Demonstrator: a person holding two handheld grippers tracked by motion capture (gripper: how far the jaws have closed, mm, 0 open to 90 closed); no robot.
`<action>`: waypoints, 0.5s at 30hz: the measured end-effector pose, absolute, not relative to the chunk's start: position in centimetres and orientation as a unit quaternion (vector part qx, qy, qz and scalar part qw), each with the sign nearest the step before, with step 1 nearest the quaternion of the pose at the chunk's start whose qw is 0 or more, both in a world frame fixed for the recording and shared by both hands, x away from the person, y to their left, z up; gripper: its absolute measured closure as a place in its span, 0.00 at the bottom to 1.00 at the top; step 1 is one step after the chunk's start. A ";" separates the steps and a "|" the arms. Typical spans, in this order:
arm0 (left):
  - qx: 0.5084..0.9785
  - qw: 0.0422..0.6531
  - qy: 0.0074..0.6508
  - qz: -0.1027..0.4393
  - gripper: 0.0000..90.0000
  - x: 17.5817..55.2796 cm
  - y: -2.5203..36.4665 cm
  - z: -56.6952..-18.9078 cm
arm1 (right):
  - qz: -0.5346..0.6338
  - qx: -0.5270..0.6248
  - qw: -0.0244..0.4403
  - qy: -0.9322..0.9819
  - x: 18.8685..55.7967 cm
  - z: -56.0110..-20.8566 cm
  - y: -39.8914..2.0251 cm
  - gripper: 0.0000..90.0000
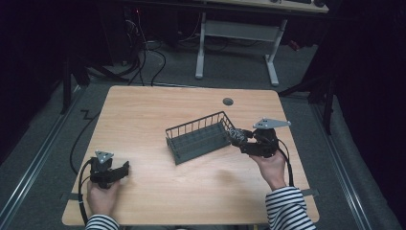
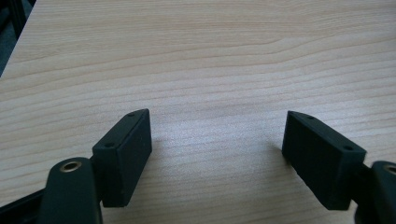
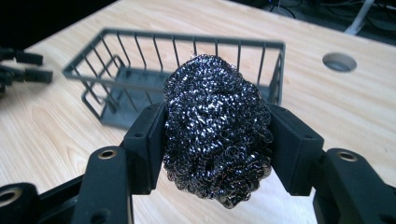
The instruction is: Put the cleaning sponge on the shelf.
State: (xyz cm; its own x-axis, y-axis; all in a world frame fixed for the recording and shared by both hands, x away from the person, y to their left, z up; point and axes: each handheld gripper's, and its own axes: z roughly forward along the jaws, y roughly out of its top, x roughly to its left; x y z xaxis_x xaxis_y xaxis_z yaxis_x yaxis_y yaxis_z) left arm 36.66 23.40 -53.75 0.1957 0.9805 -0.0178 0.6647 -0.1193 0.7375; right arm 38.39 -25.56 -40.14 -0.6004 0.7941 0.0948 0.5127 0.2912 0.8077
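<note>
Right gripper [image 3: 217,140] clamped on the steel wool scourer [image 3: 217,133] just beside the grey wire basket's [image 1: 198,136] near end, left gripper [image 2: 217,154] wide and empty over the table [image 2: 210,56]; springy wool likely snagging the rim wires on release.

A light wood-grain table [image 1: 158,196] carries the scene, with a round grey cable hole [image 1: 228,101] near its far edge, right of centre. One thing lies directly on it: a dark grey wire basket [image 1: 198,137], set askew just right of the middle, its open top facing up.
</note>
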 end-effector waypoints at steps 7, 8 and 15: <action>0.705 0.317 0.583 0.249 0.27 36.7 23.4 -53.7 | 0.432 0.405 0.164 0.789 39.6 -38.7 -24.4 0.47; 0.705 0.317 0.583 0.249 0.27 36.7 23.4 -53.7 | 0.433 0.406 0.163 0.788 39.8 -38.5 -24.3 0.47; 0.705 0.318 0.583 0.248 0.27 36.7 23.4 -53.7 | 0.423 0.401 0.164 0.796 41.1 -38.0 -22.8 0.47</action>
State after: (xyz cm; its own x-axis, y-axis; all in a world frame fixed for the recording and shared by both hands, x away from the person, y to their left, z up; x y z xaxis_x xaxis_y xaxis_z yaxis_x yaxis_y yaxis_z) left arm 36.66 23.44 -53.75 0.1959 0.9804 -0.0206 0.6653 -0.1174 0.7373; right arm 41.15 -22.78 -37.97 -0.6242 0.7773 0.0786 0.5005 0.3206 0.8042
